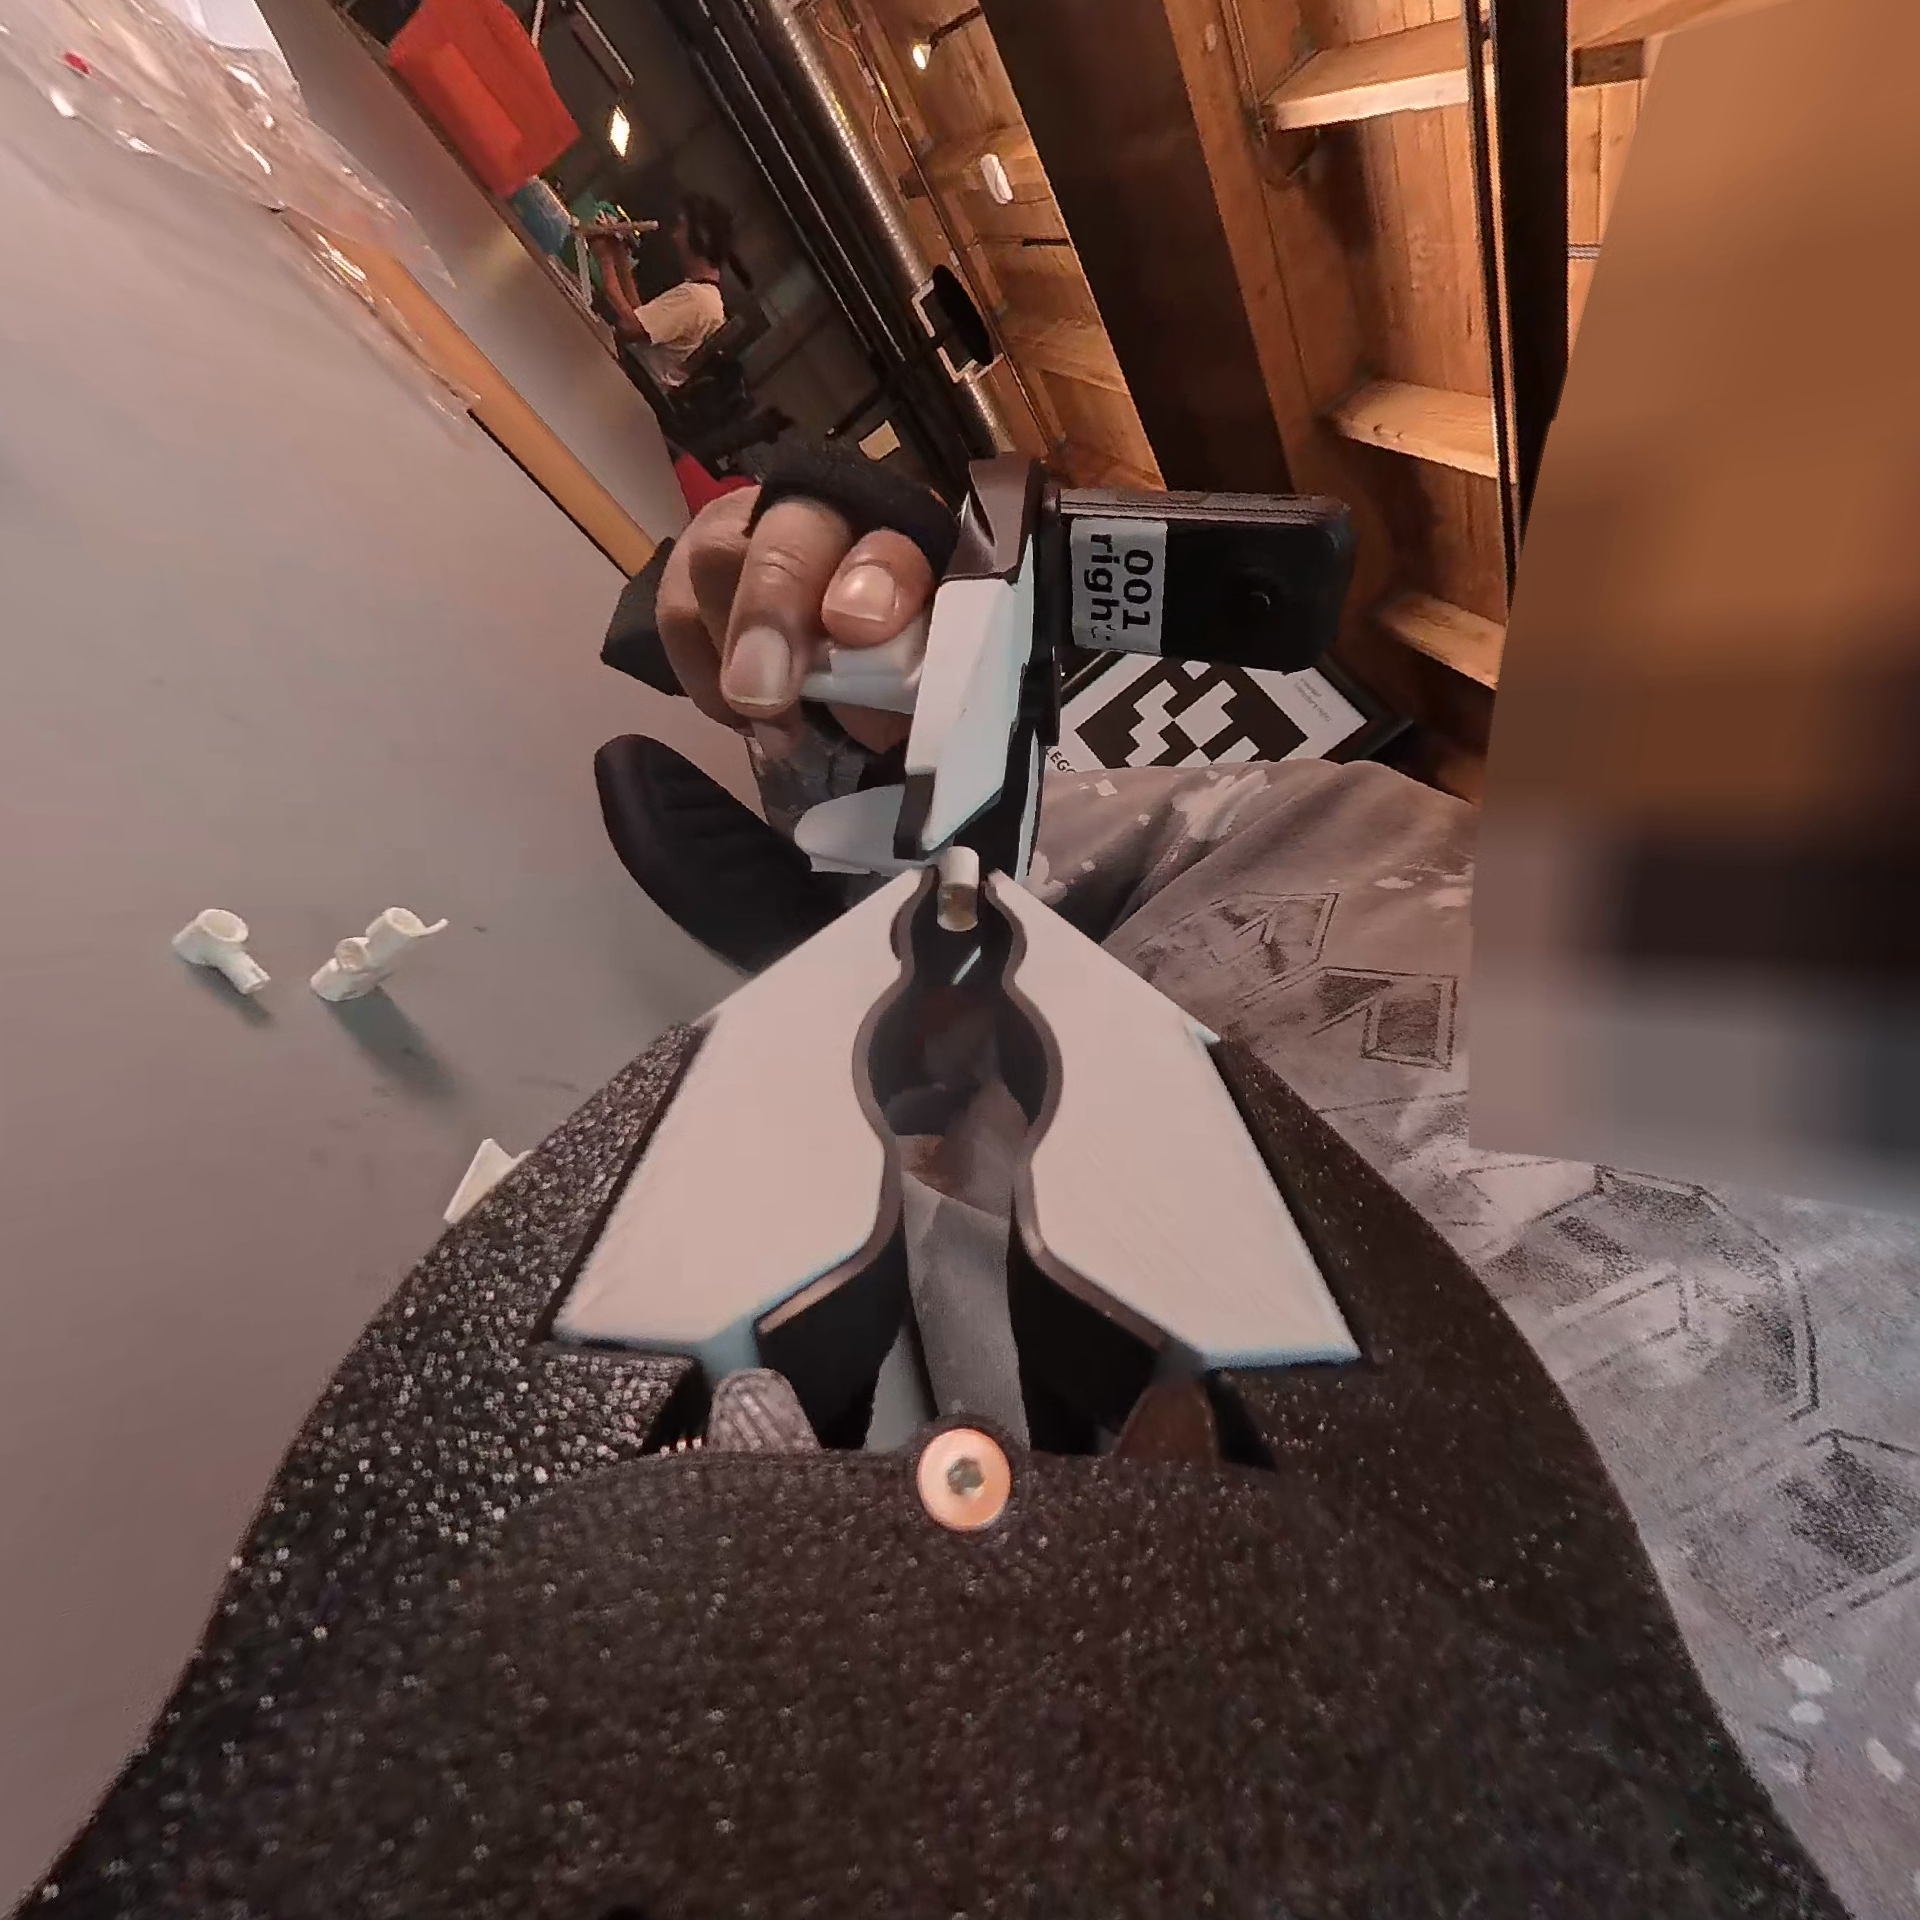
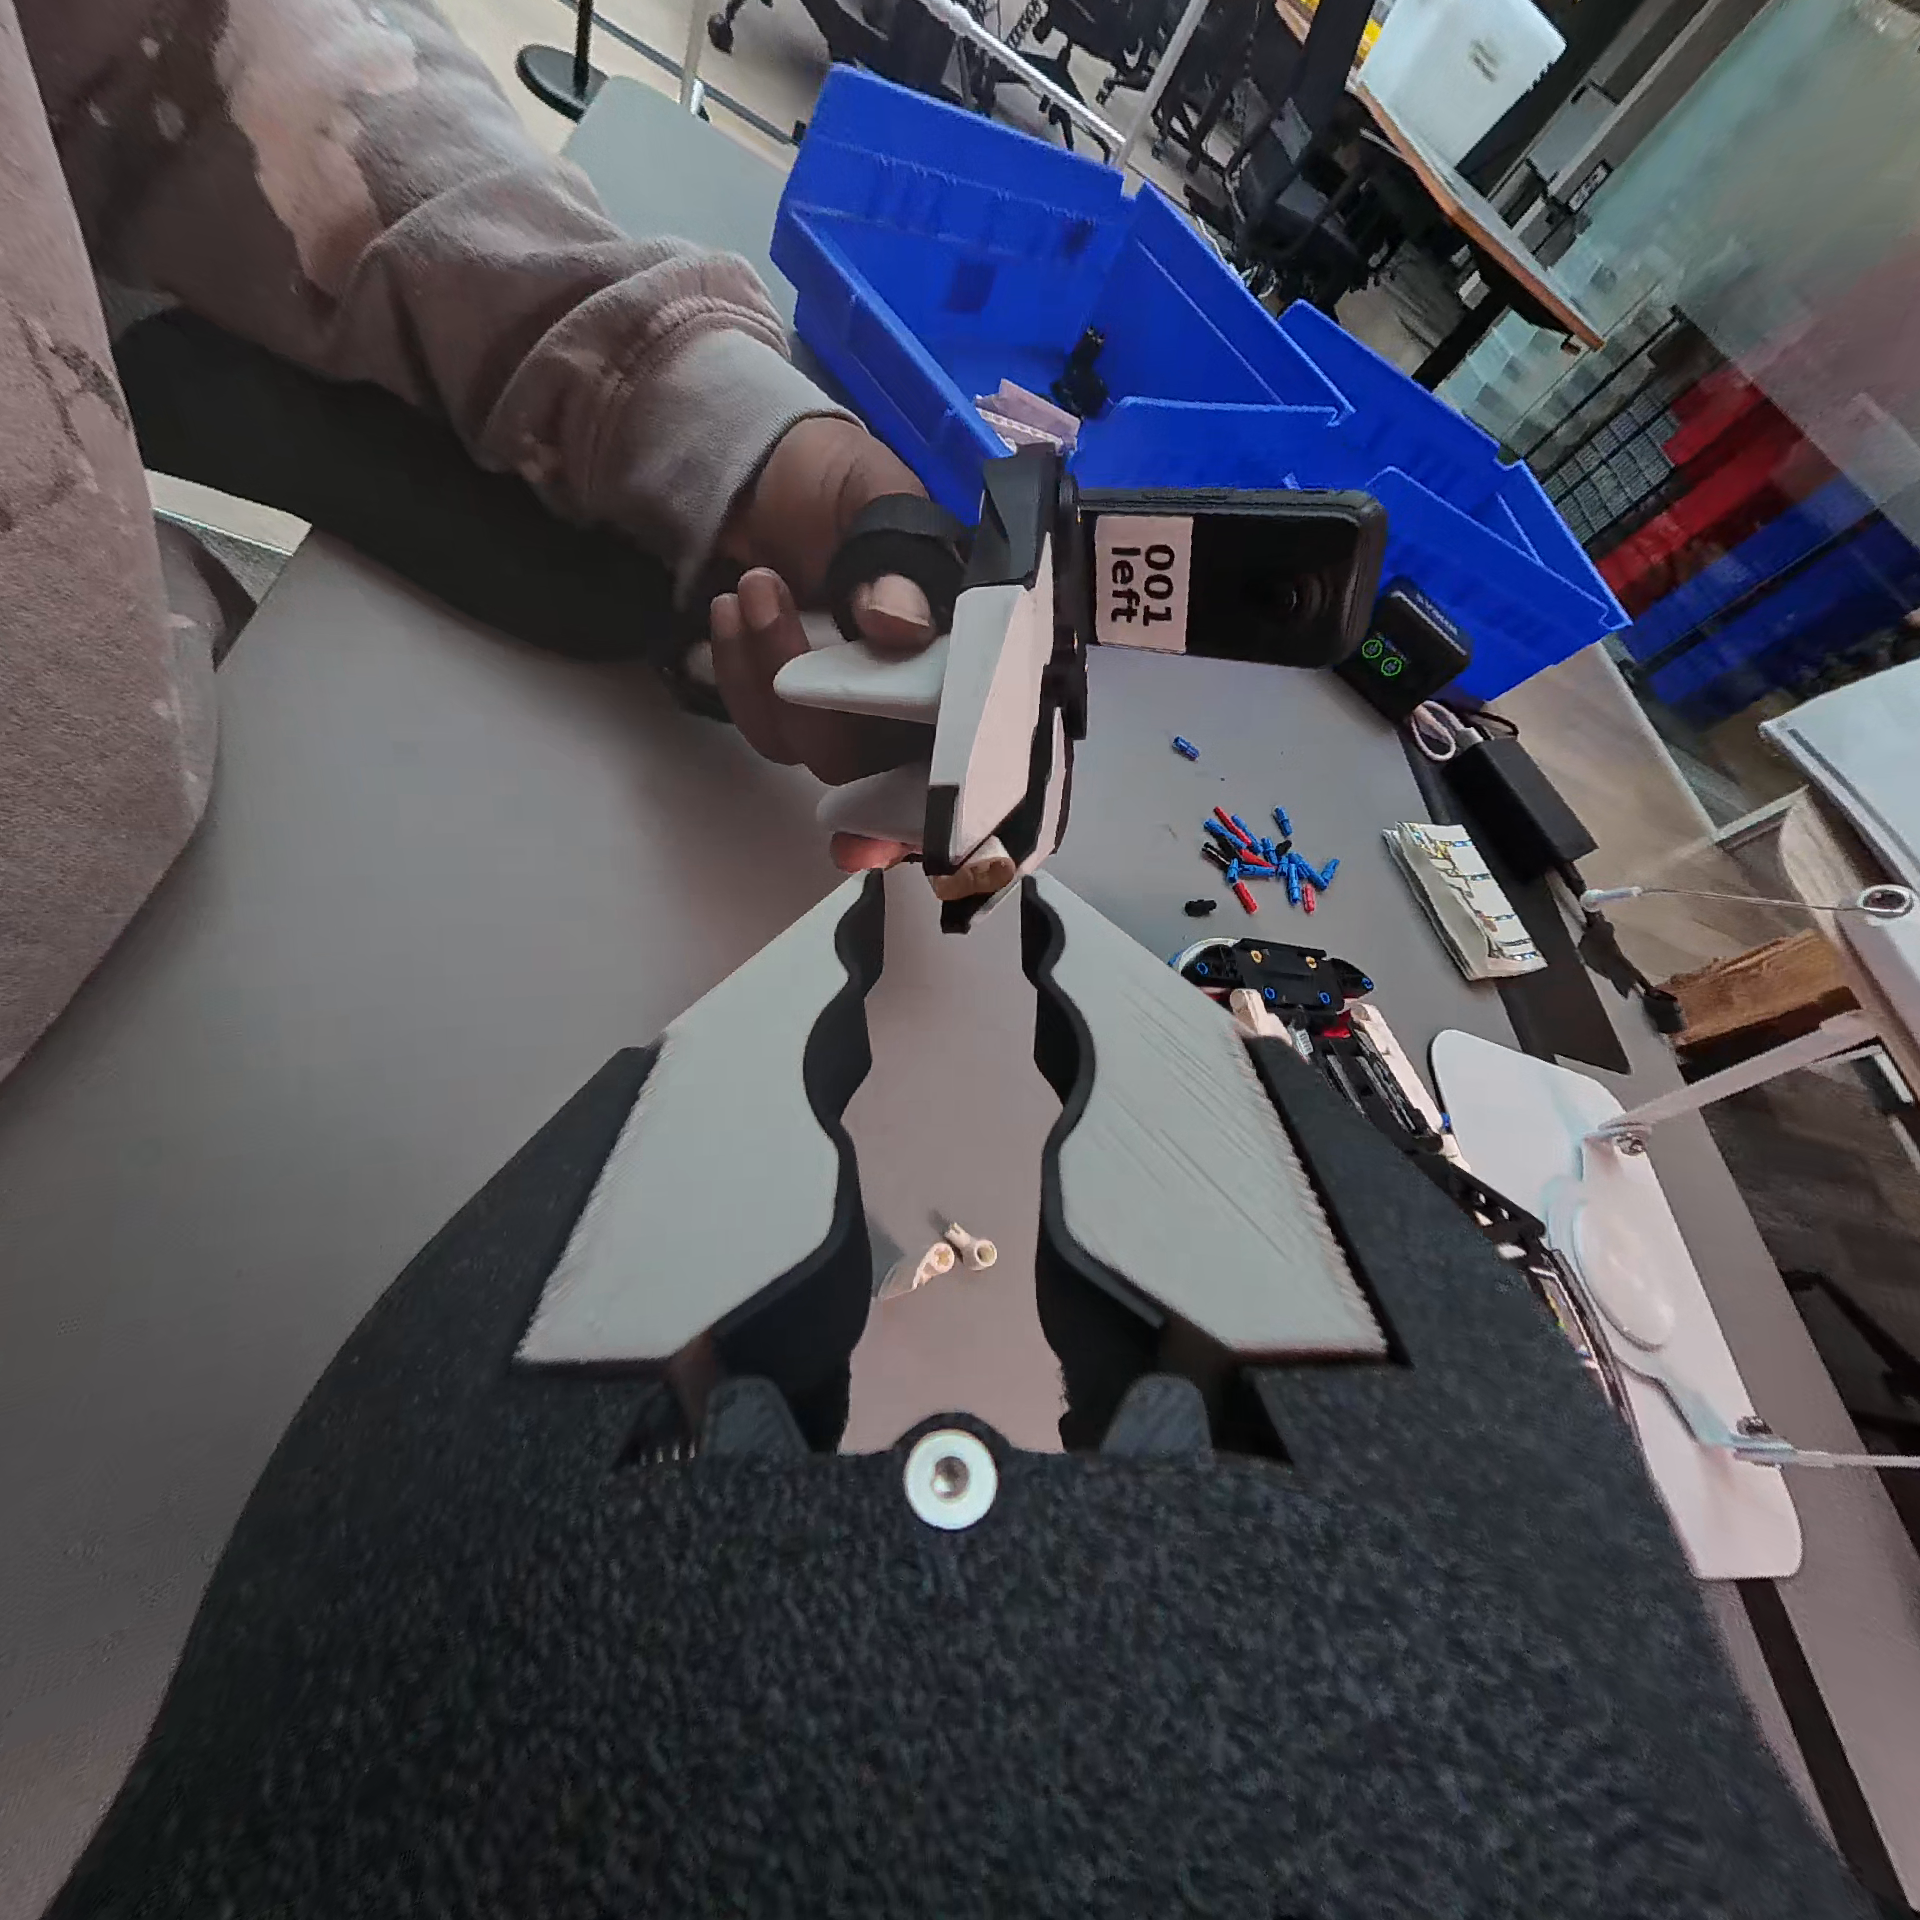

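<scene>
My left gripper (image 1: 956,914) is shut on a small white peg (image 1: 956,896), pinched at the very fingertips and held above the grey table (image 1: 208,644). My right gripper (image 2: 951,909) is open and empty, tip to tip with the left one and almost touching the peg (image 2: 971,871). The left gripper also shows in the right wrist view (image 2: 987,862), and the right gripper in the left wrist view (image 1: 940,821); a hand holds each. Two small white connector pieces (image 1: 312,951) lie on the table to the left. They also show between the right fingers (image 2: 951,1252).
Blue bins (image 2: 1039,260) stand at the table's far side. A pile of small blue and red pins (image 2: 1262,857), a black part-built model (image 2: 1288,977), a folded booklet (image 2: 1455,904) and a white flat stand (image 2: 1621,1299) lie to the right. Clear plastic bags (image 1: 312,208) lie far left. Only a small space, under 4 cm, lies between the two pairs of fingers.
</scene>
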A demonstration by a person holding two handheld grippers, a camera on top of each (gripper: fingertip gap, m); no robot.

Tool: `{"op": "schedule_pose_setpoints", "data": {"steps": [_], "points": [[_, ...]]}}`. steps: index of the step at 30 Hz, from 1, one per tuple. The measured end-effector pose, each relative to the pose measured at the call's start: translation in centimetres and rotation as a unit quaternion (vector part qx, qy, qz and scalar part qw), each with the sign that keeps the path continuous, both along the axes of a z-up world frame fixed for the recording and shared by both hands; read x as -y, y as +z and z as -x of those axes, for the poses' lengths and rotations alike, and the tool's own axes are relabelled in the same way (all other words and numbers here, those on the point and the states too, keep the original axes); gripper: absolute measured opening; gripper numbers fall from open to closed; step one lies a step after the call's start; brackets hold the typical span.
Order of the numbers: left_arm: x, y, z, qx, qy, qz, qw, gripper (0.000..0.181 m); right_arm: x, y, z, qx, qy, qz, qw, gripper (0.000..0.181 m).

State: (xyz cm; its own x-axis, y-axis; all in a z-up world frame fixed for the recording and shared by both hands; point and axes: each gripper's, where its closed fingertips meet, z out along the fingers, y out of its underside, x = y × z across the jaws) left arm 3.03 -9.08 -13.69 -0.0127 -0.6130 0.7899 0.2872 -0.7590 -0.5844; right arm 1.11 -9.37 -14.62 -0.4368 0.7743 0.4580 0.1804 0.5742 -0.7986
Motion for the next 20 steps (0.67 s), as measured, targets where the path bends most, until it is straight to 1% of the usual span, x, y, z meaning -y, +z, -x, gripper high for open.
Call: {"op": "schedule_pose_setpoints", "data": {"steps": [3, 5, 6, 8, 9, 11, 14, 17, 19, 20], "points": [[0.4, 0.0, -0.3, 0.010, -0.017, 0.010, 1.000, 0.005, 0.3, 0.3, 0.1, -0.012, 0.004, -0.014, 1.000, 0.017], [0.4, 0.1, -0.2, 0.025, -0.024, 0.021, 0.999, 0.005, 0.3, 0.4, 0.2, -0.016, 0.002, -0.018, 1.000, 0.016], [0.2, 0.1, -0.1, 0.030, -0.021, 0.026, 0.999, 0.010, 0.3, 0.4, 0.2, -0.016, 0.001, -0.016, 1.000, 0.015], [-0.6, 0.2, 0.7, 0.040, 0.003, 0.034, 0.999, 0.028, -0.2, 0.6, 0.3, -0.025, -0.006, 0.001, 1.000, 0.015], [-1.0, 0.3, 1.3, 0.044, 0.018, 0.035, 0.998, 0.032, -0.6, 0.7, 0.2, -0.023, -0.013, 0.012, 1.000, 0.015], [-1.8, 0.4, 2.4, 0.042, 0.051, 0.032, 0.997, 0.033, -1.4, 0.8, 0.1, -0.026, -0.023, 0.033, 0.999, 0.015], [-2.6, -0.8, 3.2, -0.025, 0.094, 0.017, 0.995, 0.035, -2.8, 0.8, -0.2, -0.017, -0.042, 0.078, 0.996, 0.015], [-2.7, -2.8, 2.8, -0.130, 0.105, -0.010, 0.986, 0.034, -5.1, -0.3, -0.6, 0.010, -0.085, 0.094, 0.992, 0.015], [-2.4, -5.1, 2.3, -0.229, 0.099, -0.036, 0.968, 0.034, -7.0, -1.8, -0.9, 0.046, -0.124, 0.069, 0.989, 0.015], [-2.3, -6.3, 2.0, -0.282, 0.093, -0.050, 0.954, 0.034, -7.9, -2.8, -1.2, 0.068, -0.144, 0.046, 0.986, 0.015]]}}
